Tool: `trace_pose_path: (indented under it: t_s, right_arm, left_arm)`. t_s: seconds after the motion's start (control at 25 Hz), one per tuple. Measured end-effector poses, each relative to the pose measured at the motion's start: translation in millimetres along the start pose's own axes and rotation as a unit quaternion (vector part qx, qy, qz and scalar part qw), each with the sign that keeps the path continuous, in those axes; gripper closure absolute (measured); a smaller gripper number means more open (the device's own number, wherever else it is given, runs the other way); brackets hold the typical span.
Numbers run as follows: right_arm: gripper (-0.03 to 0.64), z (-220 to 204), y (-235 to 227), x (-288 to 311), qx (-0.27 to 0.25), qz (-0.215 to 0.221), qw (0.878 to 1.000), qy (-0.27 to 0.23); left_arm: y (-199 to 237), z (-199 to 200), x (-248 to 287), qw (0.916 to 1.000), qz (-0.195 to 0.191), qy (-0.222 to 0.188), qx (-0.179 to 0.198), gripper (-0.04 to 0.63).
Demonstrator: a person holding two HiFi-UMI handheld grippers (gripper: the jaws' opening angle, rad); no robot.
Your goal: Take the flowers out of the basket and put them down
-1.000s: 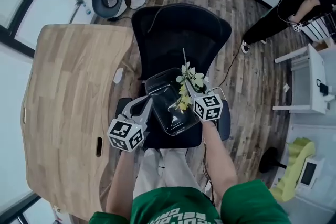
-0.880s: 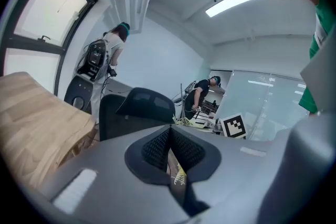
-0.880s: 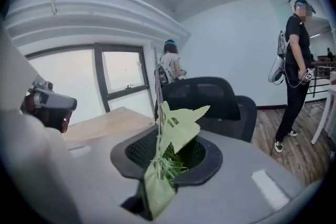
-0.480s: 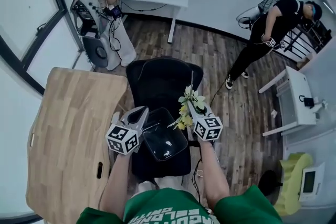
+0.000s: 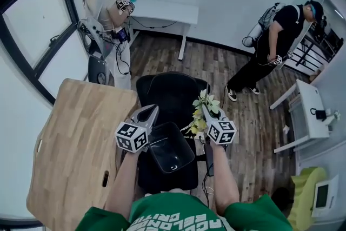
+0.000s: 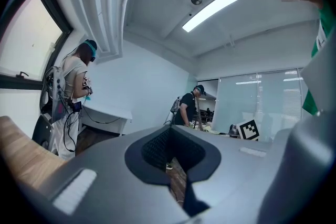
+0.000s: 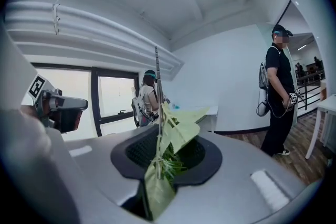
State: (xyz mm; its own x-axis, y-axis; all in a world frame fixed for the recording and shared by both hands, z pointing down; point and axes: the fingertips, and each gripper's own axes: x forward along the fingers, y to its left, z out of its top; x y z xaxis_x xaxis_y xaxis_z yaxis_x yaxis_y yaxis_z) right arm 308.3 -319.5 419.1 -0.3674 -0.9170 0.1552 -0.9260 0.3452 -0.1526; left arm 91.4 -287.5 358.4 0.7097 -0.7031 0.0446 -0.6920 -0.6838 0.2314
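**flowers out of the basket, held in your right tongs**

your right gripper [image 5: 206,112] pinches the flowers [image 7: 176,131] by the stem. the stem comes up through the gap between the jaws and rises near upright above them in the right gripper view, so its long axis crosses the line of the jaws. leaves and blooms sit just past the tips. the flowers hang in the air beside the far right corner of the basket [image 5: 172,144], apart from it and above the black chair [image 5: 167,89]. the basket looks empty. your left gripper [image 5: 150,112] hovers by the basket's left rim, its jaws all but pressed together with nothing between them.

the wooden table [image 5: 70,138] lies to your left, so the basket and the left gripper stand between the flowers and the table's right edge. if the table is the place to put them down, the right hand probably has to pass over or round the basket.

the cut end of the stem is hidden behind the right gripper. you cannot tell whether the basket rests on the chair seat or on your lap, nor whether the left gripper touches its rim.
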Motion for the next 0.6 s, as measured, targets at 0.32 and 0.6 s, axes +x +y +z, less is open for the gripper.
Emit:
trace_pose_path:
  t_s: [0.32,0.6]
  right_arm:
    - [0.522,12.0,10.3,8.0,-0.011,0.033,0.999,-0.004]
    - [0.522,16.6,21.3,33.9,-0.015,0.079,0.997,0.002]
  left_arm:
    - [-7.6,8.2,-4.4,0.9997,0.020,-0.010,0.009,0.577]
    - [9.2,11.9,-19.3,0.9974,0.069,-0.016,0.012,0.577]
